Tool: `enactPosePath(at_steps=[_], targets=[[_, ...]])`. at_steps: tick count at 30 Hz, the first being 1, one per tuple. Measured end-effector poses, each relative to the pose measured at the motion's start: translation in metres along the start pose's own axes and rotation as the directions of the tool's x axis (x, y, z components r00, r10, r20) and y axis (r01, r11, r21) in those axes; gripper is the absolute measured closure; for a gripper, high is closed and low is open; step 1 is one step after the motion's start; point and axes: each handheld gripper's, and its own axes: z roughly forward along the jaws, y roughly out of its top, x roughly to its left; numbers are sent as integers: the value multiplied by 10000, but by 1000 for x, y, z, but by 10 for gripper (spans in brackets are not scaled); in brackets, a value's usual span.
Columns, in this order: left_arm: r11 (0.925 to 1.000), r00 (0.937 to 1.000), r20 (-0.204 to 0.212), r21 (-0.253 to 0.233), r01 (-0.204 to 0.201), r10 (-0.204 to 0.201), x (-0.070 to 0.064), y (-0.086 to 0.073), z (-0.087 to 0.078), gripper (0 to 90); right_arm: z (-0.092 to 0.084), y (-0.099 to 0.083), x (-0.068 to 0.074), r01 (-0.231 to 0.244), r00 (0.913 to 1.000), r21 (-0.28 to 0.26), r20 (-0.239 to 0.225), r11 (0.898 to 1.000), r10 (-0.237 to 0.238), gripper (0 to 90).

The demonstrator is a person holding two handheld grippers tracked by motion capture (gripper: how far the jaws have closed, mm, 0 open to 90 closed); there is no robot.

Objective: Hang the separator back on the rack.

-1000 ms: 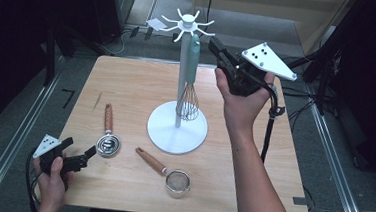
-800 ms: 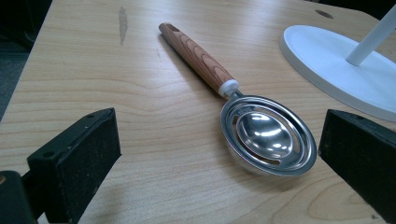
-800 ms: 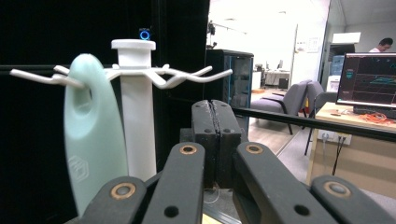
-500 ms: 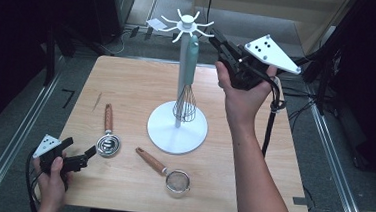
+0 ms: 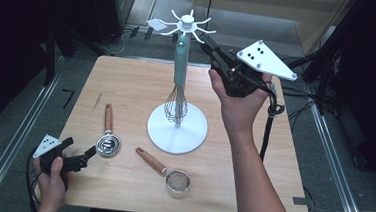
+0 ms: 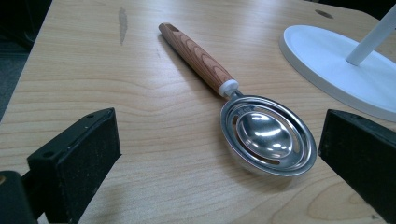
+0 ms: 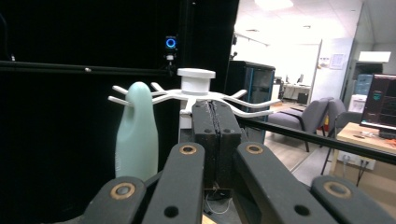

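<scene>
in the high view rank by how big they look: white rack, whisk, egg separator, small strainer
1. white rack, tallest, with the widest base
2. whisk, hanging on it
3. egg separator and small strainer: they look about alike, so I would not rank them.

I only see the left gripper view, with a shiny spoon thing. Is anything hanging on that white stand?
Observer: Yes, a whisk with a mint-green handle hangs from the top of the stand.
Operator: Where are the other tongs?
Observer: The right tongs are shut, held up beside the stand's top hooks.
Operator: Any more tools on the table?
Observer: A small strainer with a wooden handle lies in front of the stand's base.
</scene>
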Motion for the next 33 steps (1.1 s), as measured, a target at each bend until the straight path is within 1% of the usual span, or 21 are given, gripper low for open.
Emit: enactPosePath(at_steps=[6, 7, 9, 12, 13, 19, 20, 21, 22, 23, 25, 26, 27, 29, 30, 32, 33], targets=[[10000, 10000, 1, 20, -24, 24, 0, 0, 0, 0, -1, 1, 7, 131, 9998, -48, -134, 9999, -132, 900], [10000, 10000, -3, 21, -26, 26, 0, 0, 0, 0, -2, 1, 8, 105, 9999, -26, -130, 9999, -105, 900], [10000, 10000, -11, 1, -11, 11, 0, 0, 0, 0, -3, 0, 9, 238, 9997, -4, -95, 9997, -238, 900], [10000, 10000, -14, 12, -8, 8, 0, 0, 0, 0, -4, -1, 9, 209, 9997, -4, -95, 9998, -209, 894], [10000, 10000, -21, 12, -20, 20, 0, 0, 0, 0, -5, -2, 8, 237, 9997, 30, -12, 9997, -237, 890], [10000, 10000, -17, 21, -17, 17, 0, 0, 0, 0, -11, -16, 3, 213, 9994, 357, 253, 9991, -222, 798], [10000, 10000, -17, 21, -17, 17, 0, 0, 0, 0, -11, -16, 3, 213, 9994, 357, 253, 9991, -222, 798], [10000, 10000, -15, 22, -15, 15, 0, 0, 0, 0, -13, -22, 1, 249, 9993, 497, 281, 9985, -264, 777], [10000, 10000, -17, 23, -13, 13, 0, 0, 0, 0, -13, -22, 1, 249, 9993, 497, 281, 9985, -264, 777], [10000, 10000, -19, 20, -19, 19, 0, 0, 0, 0, -15, -28, 0, 236, 9990, 689, 352, 9973, -260, 760], [10000, 10000, -15, 22, -18, 18, 0, 0, 0, 0, -17, -34, -1, 108, 9993, 834, 334, 9965, -136, 744], [10000, 10000, -15, 22, -18, 18, 0, 0, 0, 0, -17, -34, -1, 108, 9993, 834, 334, 9965, -136, 744], [10000, 10000, -12, 21, -14, 14, 0, 0, 0, 0, -20, -41, -3, 46, 9992, 996, 390, 9950, -85, 724], [10000, 10000, -9, 25, -15, 15, 0, 0, 0, 0, -23, -47, -4, -98, 9992, 1179, 407, 9930, 51, 705], [10000, 10000, -9, 25, -15, 15, 0, 0, 0, 0, -23, -47, -4, -98, 9992, 1179, 407, 9930, 51, 705], [10000, 10000, -11, 24, -18, 19, 0, 0, 0, 0, -26, -53, -6, -110, 9990, 1299, 448, 9915, 52, 684], [10000, 10000, -11, 17, -18, 18, 0, 0, 0, 0, -28, -57, -6, -191, 9987, 1415, 495, 9897, 122, 673]])
